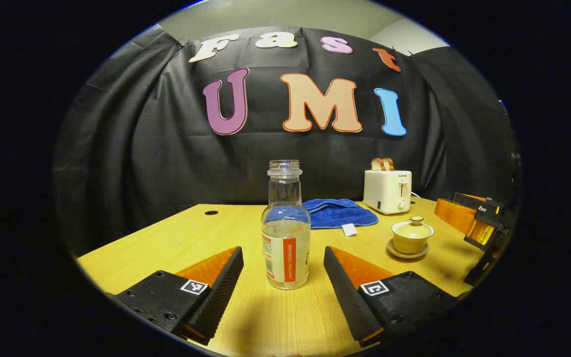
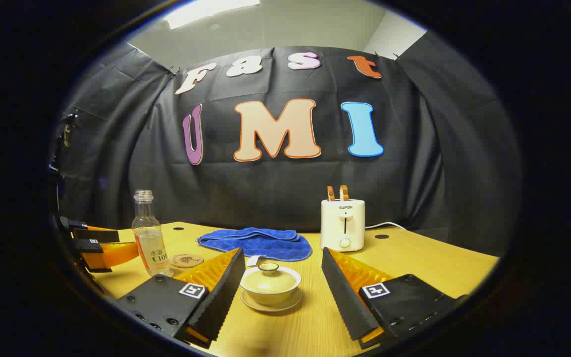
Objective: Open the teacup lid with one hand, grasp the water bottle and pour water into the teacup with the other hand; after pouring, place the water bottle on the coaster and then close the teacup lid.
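On the wooden desk (image 1: 176,233), the left hand-held gripper (image 1: 283,282) is spread wide, its two ribbed black fingers on either side of the water bottle (image 1: 286,225) without touching it. The bottle stands upright and uncapped, partly filled with clear water, with an orange and white label on its lower half. In the right gripper view the same bottle (image 2: 149,235) stands at the left side of the desk, with the left hand-held gripper (image 2: 94,243) close beside it.

The right hand-held gripper (image 2: 283,287) is also spread open, and the teacup (image 2: 270,283) sits between its fingers, apart from both. The cup is pale yellow, rests on a matching saucer (image 2: 270,303), and its lid (image 2: 269,272) with a small round knob is on. In the left gripper view the teacup (image 1: 411,238) is off to the right of the bottle, with the right hand-held gripper (image 1: 481,225) just past it at the edge.

A round cork coaster (image 2: 186,260) lies flat on the desk just beside the bottle, between it and the teacup. Behind the cup a crumpled blue towel (image 2: 258,243) lies on the desk, a small white tag at its near edge. To the right of the towel stands a white toaster (image 2: 343,224) with two slices of bread (image 2: 338,192) sticking up from its slots and a white cord (image 2: 384,225) trailing off behind. Small dark round holes mark the back of the desk near the cloth wall. Nothing stands between either gripper and the thing in front of it.
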The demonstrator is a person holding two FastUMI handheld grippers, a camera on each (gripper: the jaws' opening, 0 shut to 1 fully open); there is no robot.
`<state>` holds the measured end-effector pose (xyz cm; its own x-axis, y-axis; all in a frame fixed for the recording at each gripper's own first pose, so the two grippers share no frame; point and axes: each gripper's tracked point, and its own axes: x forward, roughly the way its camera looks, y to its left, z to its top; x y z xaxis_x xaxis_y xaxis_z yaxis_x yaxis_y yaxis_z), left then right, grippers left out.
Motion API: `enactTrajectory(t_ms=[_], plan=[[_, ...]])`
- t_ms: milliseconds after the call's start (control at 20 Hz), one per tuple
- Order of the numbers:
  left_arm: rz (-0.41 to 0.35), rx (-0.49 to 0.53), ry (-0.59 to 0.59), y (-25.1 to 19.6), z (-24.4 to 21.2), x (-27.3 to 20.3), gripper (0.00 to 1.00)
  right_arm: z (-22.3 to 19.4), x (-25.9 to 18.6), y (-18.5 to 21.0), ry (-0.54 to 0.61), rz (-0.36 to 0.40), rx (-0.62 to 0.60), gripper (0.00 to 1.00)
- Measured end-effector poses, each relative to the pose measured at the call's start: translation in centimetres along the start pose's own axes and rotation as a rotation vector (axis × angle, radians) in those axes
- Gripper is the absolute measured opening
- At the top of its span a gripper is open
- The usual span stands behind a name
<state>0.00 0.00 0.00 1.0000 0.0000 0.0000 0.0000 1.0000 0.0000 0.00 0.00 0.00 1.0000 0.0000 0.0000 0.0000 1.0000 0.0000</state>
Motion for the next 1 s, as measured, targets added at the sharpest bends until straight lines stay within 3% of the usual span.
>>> enactTrajectory(t_ms=[150,600,1000], plan=[[0.006,-0.007,-0.013,0.1,0.2,0.0,0.95,0.2,0.0,-0.4,-0.005,-0.010,0.011,0.96],[0.009,-0.007,-0.063,0.2,0.8,0.0,0.95,-1.8,0.2,-0.7,0.077,-0.019,-0.005,0.99],[0.016,-0.008,-0.069,0.3,0.8,-0.1,0.95,-1.8,0.1,-0.2,0.074,0.000,-0.006,0.97]])
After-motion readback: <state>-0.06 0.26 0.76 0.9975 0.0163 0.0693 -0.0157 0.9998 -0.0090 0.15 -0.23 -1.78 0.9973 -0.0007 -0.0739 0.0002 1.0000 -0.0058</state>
